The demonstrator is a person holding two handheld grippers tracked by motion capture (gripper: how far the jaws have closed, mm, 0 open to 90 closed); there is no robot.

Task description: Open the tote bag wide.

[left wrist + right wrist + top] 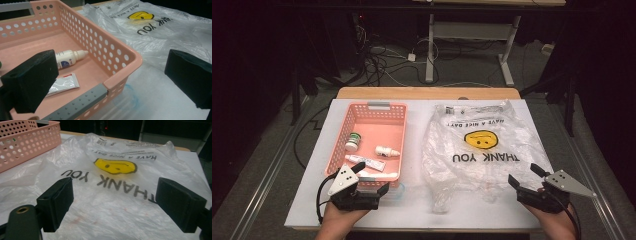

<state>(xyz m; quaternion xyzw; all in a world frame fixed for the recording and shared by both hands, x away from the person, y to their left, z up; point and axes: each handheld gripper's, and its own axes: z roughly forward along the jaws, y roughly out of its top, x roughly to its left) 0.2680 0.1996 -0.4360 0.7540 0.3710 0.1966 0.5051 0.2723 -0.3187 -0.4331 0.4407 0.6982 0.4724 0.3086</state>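
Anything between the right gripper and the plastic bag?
Nothing visible. The right gripper hovers open at the near right edge of the plastic bag, with bare bag film directly ahead of its jaws in the right gripper view. The pink basket sits off to the left, clear of that path.

The left gripper (pixel 366 182) is hiding the near end of the basket (pixel 373 111). The tube (pixel 62 84) is hiding behind a jaw.
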